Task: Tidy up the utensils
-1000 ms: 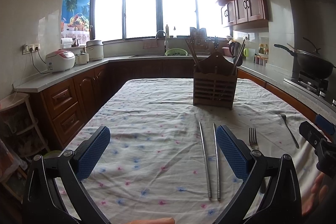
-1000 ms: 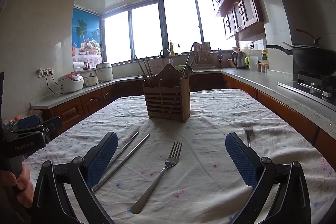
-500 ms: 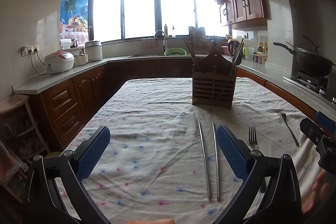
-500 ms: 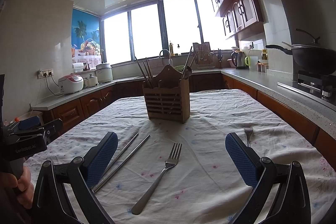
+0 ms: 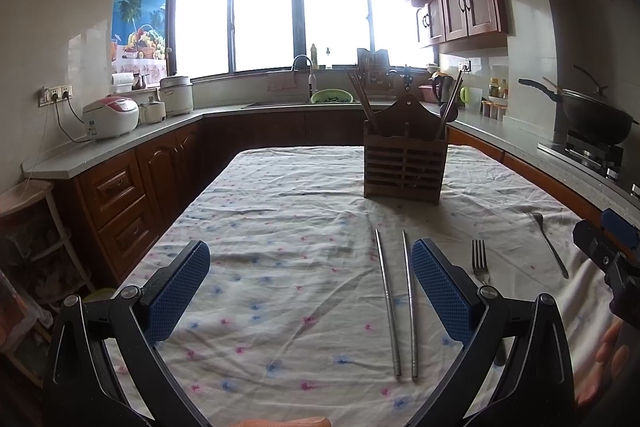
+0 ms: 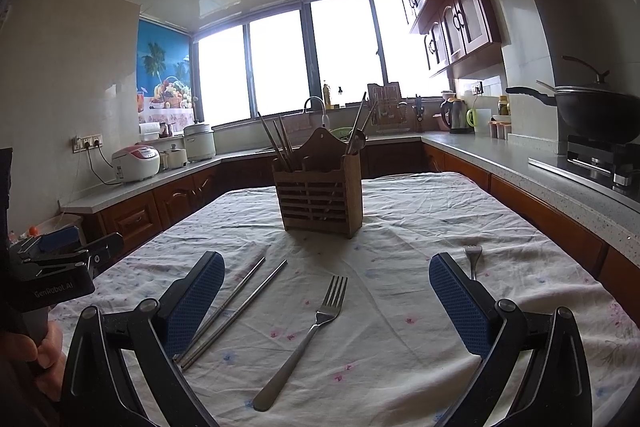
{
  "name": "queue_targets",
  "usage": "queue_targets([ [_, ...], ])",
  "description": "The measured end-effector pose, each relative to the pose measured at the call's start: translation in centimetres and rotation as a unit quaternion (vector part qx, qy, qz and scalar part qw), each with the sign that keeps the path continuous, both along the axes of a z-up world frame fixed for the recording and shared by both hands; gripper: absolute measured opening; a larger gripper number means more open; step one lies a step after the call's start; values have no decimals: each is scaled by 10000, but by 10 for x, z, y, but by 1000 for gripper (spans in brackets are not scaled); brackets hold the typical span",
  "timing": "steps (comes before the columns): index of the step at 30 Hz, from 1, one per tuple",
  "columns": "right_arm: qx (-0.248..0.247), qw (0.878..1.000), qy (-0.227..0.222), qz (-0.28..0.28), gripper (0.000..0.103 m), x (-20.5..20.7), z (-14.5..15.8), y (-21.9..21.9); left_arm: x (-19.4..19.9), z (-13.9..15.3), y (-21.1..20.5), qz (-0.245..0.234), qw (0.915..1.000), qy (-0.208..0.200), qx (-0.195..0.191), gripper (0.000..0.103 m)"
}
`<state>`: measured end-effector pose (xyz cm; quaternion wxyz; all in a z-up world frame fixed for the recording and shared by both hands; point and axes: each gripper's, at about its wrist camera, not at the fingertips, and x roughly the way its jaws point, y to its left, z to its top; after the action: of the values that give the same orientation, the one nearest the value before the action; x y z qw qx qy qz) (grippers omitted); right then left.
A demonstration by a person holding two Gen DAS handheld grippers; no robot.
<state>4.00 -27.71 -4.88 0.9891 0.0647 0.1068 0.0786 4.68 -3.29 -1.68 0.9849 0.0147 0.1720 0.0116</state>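
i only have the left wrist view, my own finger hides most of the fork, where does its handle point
observer: The fork lies flat on the tablecloth, handle pointing toward the right hand-held gripper, between its open fingers.
operator: is that gripper holding anything
observer: No, it is open and empty.
operator: thin utensil far right, spoon?
observer: Its tines show here: it is a second fork.

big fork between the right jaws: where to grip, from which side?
Probably mid-handle on the fork, right gripper descending from above with fingers straddling the handle's width. It lies flat on the tablecloth, tines toward the wooden holder, handle slim and unobstructed.
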Motion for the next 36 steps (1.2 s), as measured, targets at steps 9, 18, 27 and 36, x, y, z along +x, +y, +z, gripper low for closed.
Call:
queue_targets([
  [9, 10, 10000, -14, 3, 103, -1, 2, 1, 0, -1, 0, -6, 10000, 3, 0, 103],
  [18, 43, 10000, -55, -21, 103, -4, 7, -1, -1, -2, 2, -28, 10000, -3, -16, 103],
  [27, 48, 10000, -21, -26, 103, -2, 6, -3, -1, -2, 2, -39, 10000, 12, -22, 103],
  [36, 51, 10000, -22, -28, 103, -2, 6, -3, 0, -1, 2, -45, 10000, 14, -19, 103],
])
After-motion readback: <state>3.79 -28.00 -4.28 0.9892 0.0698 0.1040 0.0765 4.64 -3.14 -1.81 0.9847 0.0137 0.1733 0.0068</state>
